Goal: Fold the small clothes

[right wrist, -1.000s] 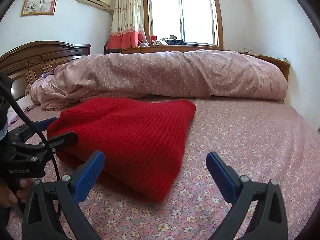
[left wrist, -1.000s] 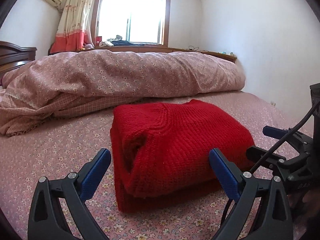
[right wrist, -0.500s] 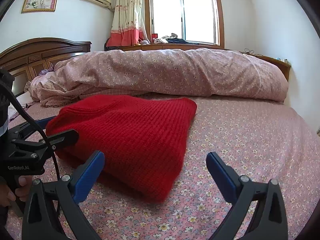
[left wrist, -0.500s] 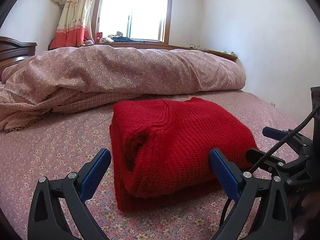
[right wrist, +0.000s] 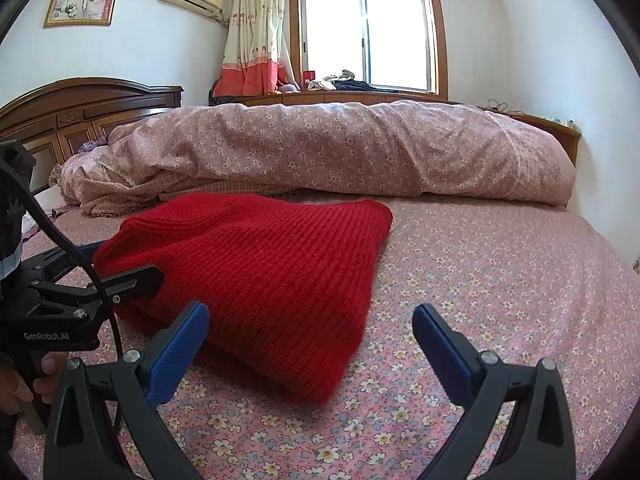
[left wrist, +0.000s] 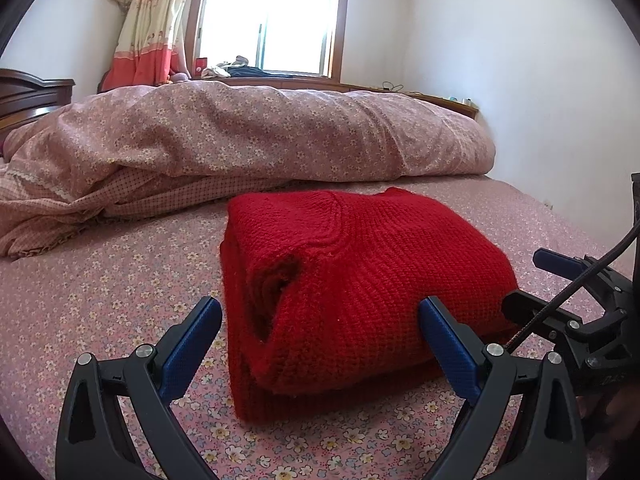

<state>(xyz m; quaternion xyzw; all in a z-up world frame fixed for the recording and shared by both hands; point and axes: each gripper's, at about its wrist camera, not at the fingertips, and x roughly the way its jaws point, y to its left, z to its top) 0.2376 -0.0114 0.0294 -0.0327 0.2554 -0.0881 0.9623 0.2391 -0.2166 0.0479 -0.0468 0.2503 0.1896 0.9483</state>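
Note:
A red knitted sweater [left wrist: 360, 280] lies folded in a thick stack on the flowered pink bedsheet [left wrist: 100, 288]. My left gripper [left wrist: 320, 320] is open just in front of its near edge, blue pads on either side, nothing held. In the right wrist view the same sweater [right wrist: 272, 268] lies to the left of centre. My right gripper [right wrist: 312, 324] is open over its near right corner and the bare sheet. The left gripper [right wrist: 120, 264] shows at the left edge there, held by a hand [right wrist: 24, 384]. The right gripper [left wrist: 560, 280] shows at the right edge of the left wrist view.
A rolled pink flowered duvet [right wrist: 340, 152] lies across the bed behind the sweater. A dark wooden headboard [right wrist: 80, 108] stands at the left. A window [right wrist: 368, 40] with a curtain and a cluttered sill is at the back. White walls close the right side.
Both cameras have tilted down slightly and moved a little closer to the sweater. The sweater has not moved and both grippers stay open.

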